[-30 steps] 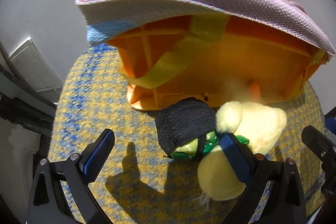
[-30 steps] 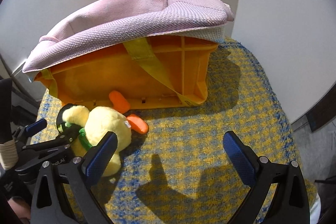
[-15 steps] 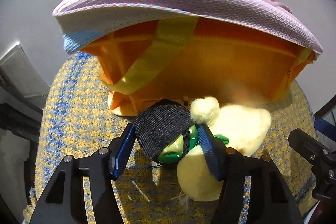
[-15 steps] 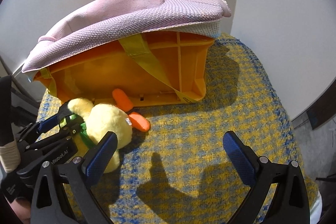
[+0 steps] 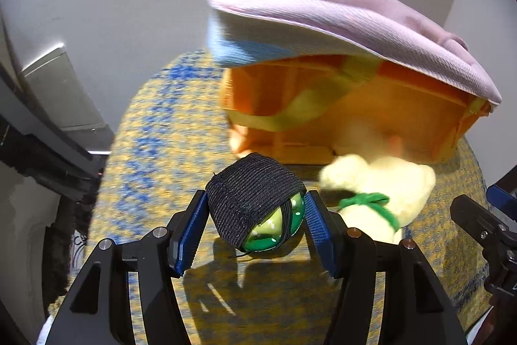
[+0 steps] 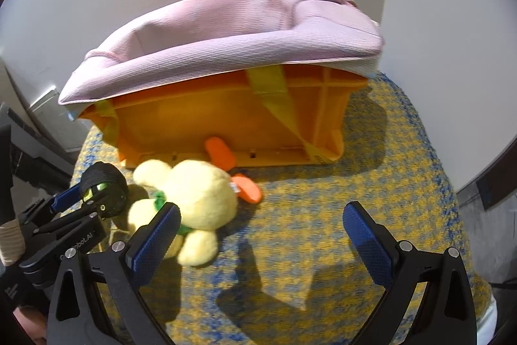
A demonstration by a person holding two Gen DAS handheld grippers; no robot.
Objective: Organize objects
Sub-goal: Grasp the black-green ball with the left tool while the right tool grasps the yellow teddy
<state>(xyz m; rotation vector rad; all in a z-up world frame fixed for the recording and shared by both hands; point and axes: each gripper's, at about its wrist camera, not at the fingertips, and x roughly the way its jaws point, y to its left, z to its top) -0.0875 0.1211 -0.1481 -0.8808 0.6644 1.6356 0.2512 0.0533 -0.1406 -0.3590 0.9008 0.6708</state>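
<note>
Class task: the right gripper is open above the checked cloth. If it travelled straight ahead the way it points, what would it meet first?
Probably the orange crate under the pink cushion; the right gripper has only checked cloth ahead before it, though depth is unclear.

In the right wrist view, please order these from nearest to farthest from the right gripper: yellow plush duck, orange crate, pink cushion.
1. yellow plush duck, by the right gripper's left finger.
2. orange crate, behind the duck.
3. pink cushion, on top of the crate.

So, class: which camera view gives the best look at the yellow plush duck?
The right wrist view: the yellow plush duck lies almost whole there, orange feet against the orange crate. In the left wrist view it is blurred and partly cut off behind the left gripper and its black-wrapped green ball.
</note>
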